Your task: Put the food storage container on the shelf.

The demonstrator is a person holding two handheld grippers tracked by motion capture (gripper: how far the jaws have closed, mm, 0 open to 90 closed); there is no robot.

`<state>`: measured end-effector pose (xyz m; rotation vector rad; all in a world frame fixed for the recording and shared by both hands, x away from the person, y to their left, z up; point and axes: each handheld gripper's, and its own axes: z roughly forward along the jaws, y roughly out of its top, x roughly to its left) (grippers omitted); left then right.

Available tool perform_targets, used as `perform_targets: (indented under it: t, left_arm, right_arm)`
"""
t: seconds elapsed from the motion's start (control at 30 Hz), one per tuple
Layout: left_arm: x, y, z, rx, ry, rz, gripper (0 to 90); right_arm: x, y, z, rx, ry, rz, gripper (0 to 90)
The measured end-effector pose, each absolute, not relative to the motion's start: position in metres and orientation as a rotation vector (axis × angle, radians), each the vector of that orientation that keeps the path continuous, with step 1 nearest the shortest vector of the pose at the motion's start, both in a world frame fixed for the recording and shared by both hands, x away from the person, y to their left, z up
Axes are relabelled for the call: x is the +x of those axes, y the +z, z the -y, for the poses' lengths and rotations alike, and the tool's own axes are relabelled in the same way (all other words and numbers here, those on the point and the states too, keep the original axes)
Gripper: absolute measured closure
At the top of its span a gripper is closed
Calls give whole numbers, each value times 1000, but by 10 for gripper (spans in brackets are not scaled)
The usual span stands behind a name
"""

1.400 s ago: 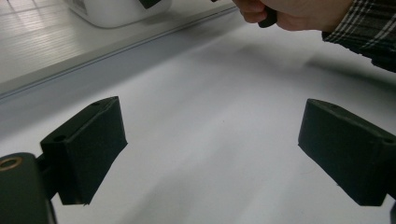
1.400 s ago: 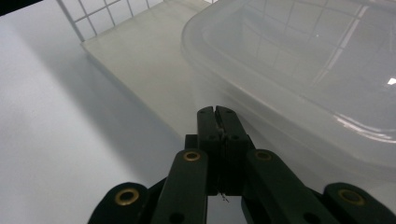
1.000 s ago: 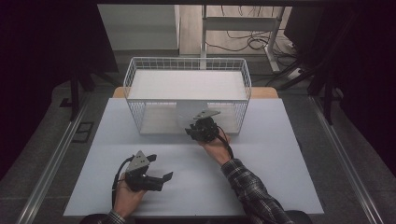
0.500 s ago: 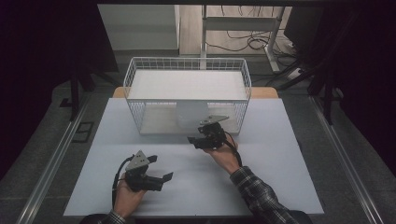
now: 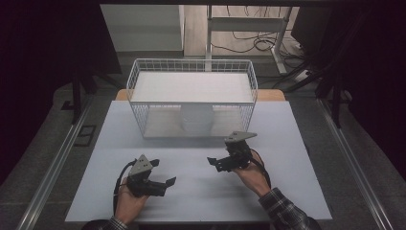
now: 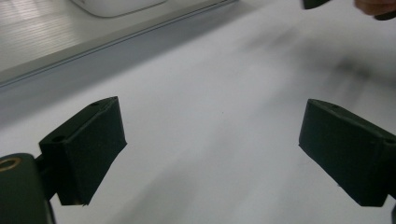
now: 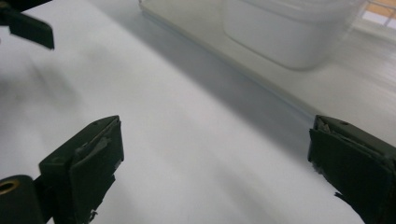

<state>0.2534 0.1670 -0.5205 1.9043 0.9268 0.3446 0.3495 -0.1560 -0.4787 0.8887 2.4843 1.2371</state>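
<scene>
A white tub point(image 5: 196, 120) stands inside the white wire basket point(image 5: 191, 62) at the back of the table; it also shows in the right gripper view point(image 7: 289, 32) and the left gripper view point(image 6: 116, 5). My right gripper point(image 5: 215, 164) hovers over the table in front of the basket, well apart from the tub. Its jaws point(image 7: 215, 140) have just been opening and stand wide with nothing between them. My left gripper point(image 5: 165, 184) rests near the front edge, pointing right, its jaws point(image 6: 210, 135) wide apart over bare table.
The white tabletop point(image 5: 297, 191) stretches between the basket and the front edge. A pale board point(image 5: 191, 88) lies across the basket's top. Metal rails run along both sides of the table. A desk frame and cables stand on the floor behind.
My right gripper has drawn back from the basket's front toward the person and slightly right, and its jaws have spread apart. The left gripper has stayed put.
</scene>
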Motion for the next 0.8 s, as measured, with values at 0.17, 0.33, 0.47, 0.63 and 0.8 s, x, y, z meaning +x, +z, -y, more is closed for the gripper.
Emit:
perform_targets:
  t: [0.17,0.33,0.47,0.63,0.8]
  left_arm:
    - [249,-520,-171,1903,356,-938,64]
    - [245,-522,-175,1907,370,-948,57]
    - [244,-524,-177,1918,379,-955,53]
    - [243,-525,-178,1924,377,-964,51]
    - [244,-526,-178,1922,367,-974,51]
  right_arm:
    - [336,-478,175,900,1263,-2471,12]
    - [314,-483,202,913,1269,-2448,12]
    - [299,-492,213,904,1230,-2459,12]
    - [292,-503,219,909,1165,-2497,13]
    - [293,-510,219,908,1119,-2524,15]
